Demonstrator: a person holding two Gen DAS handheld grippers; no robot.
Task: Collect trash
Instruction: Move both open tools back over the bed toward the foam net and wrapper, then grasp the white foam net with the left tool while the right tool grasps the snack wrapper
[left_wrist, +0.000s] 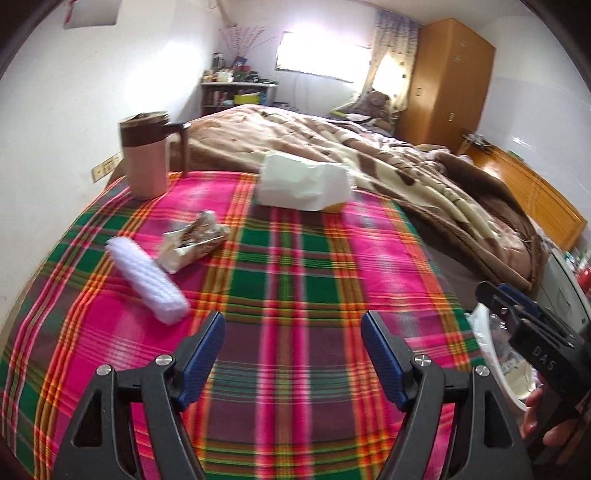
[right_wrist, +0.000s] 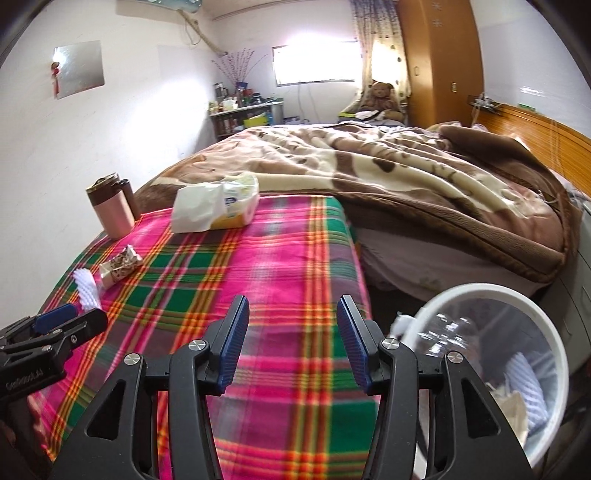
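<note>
A: Nearest in the left wrist view, left gripper (left_wrist: 292, 341) standing well open over the plaid blanket (left_wrist: 295, 266), nothing between the pads. Same for the right gripper (right_wrist: 292, 341): spread apart, empty, above the plaid.

B: Bin?

A: Just off the bed's right edge, white-rimmed trash bin (right_wrist: 546, 332) with a clear liner. Already holding a white foam sleeve and some crumpled paper, as far as visible. So, part of the job judged done.

B: Left on the bed?

A: Toward the left side, white foam net (left_wrist: 146, 278) lying flat, and touching its far end a crumpled wrapper (left_wrist: 194, 242). Both untouched, closer to the left gripper than to the right.

B: Further back?

A: Pink lidded mug (left_wrist: 147, 158) upright near the wall, tissue pack (left_wrist: 303, 182) beside the brown quilt (left_wrist: 406, 177). Probably not trash, though hard to be sure. Roughly halfway through, by that reckoning: two pieces to go.
</note>
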